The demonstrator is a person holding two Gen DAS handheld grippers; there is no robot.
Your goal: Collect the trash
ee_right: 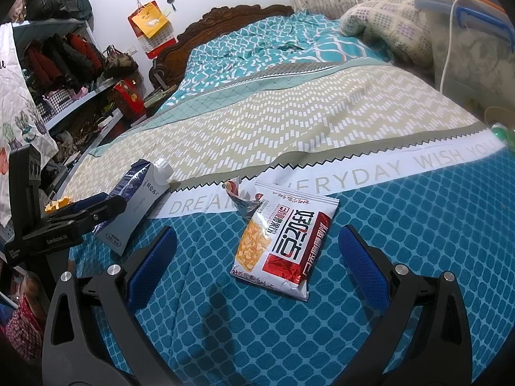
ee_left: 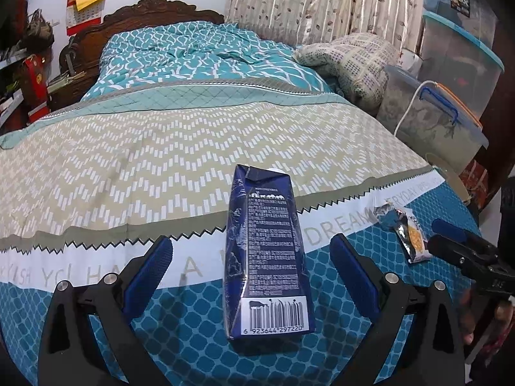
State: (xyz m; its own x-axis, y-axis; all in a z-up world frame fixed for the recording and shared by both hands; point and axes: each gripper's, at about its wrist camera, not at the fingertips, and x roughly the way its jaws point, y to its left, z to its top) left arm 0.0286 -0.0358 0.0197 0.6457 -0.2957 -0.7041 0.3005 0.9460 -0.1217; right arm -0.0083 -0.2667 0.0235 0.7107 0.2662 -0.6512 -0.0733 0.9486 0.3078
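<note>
Reaching comes first: both grippers hang over the bed (ee_left: 135,148), jaws spread and empty. The left gripper (ee_left: 251,270) straddles the carton (ee_left: 268,257) at twelve o'clock; the right gripper (ee_right: 257,257) frames the snack bag (ee_right: 283,241). Next, I judge, each must descend and pinch.

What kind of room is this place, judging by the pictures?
Most likely a home bedroom: a bed with a carved wooden headboard, a curtain behind it, and clothes on shelves at the side.
</note>
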